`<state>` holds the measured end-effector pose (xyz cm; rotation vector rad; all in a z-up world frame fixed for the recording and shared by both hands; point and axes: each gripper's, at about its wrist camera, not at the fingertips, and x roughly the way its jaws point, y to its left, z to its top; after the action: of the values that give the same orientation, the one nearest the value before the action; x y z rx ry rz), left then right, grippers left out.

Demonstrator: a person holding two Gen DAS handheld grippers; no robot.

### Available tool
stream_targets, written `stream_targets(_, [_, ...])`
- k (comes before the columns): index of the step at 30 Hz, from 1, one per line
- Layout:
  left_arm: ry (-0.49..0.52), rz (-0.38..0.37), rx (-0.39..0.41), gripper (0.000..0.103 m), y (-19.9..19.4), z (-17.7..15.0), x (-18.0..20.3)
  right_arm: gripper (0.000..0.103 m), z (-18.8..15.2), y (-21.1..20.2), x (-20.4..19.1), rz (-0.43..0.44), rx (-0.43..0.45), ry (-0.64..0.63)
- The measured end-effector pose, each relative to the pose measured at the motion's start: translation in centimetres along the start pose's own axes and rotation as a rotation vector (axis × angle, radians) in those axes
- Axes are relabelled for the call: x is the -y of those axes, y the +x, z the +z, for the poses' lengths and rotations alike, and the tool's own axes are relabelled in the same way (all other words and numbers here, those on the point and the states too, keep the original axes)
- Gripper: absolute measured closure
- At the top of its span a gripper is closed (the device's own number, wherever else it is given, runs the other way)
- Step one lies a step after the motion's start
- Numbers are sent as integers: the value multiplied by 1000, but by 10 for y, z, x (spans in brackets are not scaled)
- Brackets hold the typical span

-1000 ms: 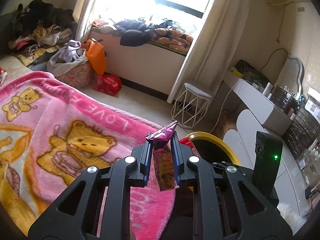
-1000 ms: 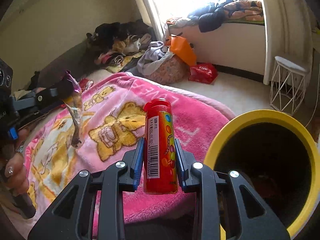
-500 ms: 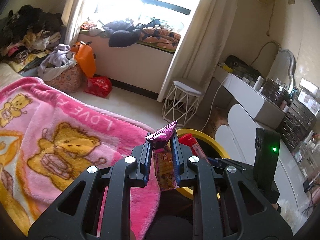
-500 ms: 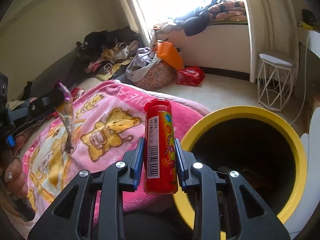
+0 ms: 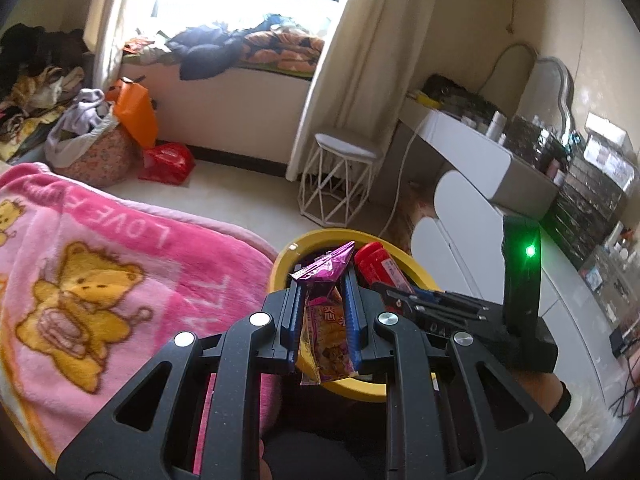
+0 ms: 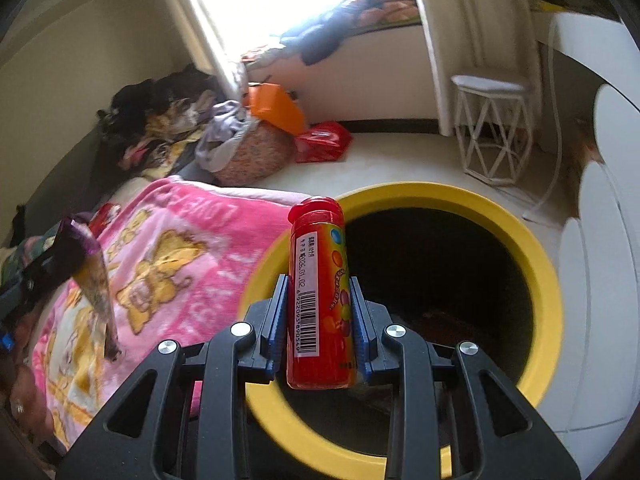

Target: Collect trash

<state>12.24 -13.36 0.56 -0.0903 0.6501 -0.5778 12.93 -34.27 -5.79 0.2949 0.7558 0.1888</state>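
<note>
My left gripper (image 5: 322, 280) is shut on a purple snack wrapper (image 5: 326, 316) that hangs down between its blue pads, just over the near rim of the yellow bin (image 5: 280, 268). My right gripper (image 6: 319, 284) is shut on a red candy tube (image 6: 320, 304), held upright over the left rim of the yellow bin (image 6: 536, 264), whose inside is dark. The red candy tube (image 5: 380, 266) and the right gripper's frame also show in the left wrist view, over the bin. The wrapper (image 6: 98, 284) shows at the left of the right wrist view, above the blanket.
A pink bear blanket (image 5: 92, 288) covers the bed left of the bin. A white wire stool (image 5: 340, 184), a white dresser (image 5: 472, 144), a laundry basket (image 5: 96, 152) and a red bag (image 5: 168, 162) stand around the floor. Clothes pile on the window ledge (image 5: 248, 52).
Both grippers have moved right, off the bed and toward the yellow bin, each still holding its item. The bin now fills more of both views.
</note>
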Motion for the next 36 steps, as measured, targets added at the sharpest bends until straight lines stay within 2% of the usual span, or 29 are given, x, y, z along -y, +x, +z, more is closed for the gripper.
stream_targets(4, [2,-26,-34,90,23,-4,7,76,-3,1,24,-47,-11,43])
stream_targets(11, [-18,-62,-97,88,71,-8,15,74,-8,6,55,-63,-44,107])
stream_targets(12, [-23,-67,-105,76,77,-8,16,73,-9,5,58,-72,-42,119])
stream_targets(13, [-27,-65,-109,51,82,-9,15,69,-10,5,61,-74,-43,128])
stream_targets(14, [-31,-56,-114,43,88,-9,14,55,-11,5,66,-77,-47,146])
stream_targets(15, [-34,-52,-119,40,91,-10,13,49,-12,3,71,-85,-42,165])
stream_targets(17, [-48,-42,-121,36,92,-11,10,49,-12,-1,76,-95,-30,188])
stream_targets(19, [-51,-29,-114,19,88,-13,8,48,-11,-7,75,-99,-16,184])
stream_targets(20, [-45,-17,-107,17,83,-14,7,44,-11,-11,72,-107,-4,174])
stream_targets(21, [-37,-6,-102,16,79,-15,7,36,-10,-13,69,-110,9,164])
stream_targets(23, [-20,38,-82,15,67,-18,6,28,-11,-23,56,-122,58,137])
stream_targets(24, [-18,70,-69,10,60,-19,5,23,-10,-26,53,-121,77,129])
stream_targets(26, [-20,108,-38,10,47,-23,2,17,-9,-34,42,-108,124,111])
stream_targets(32, [-15,212,43,10,5,-34,-6,7,-12,-53,10,-94,239,55])
stream_targets(36, [-27,286,108,10,-25,-45,-14,7,-22,-65,-13,-102,331,-10])
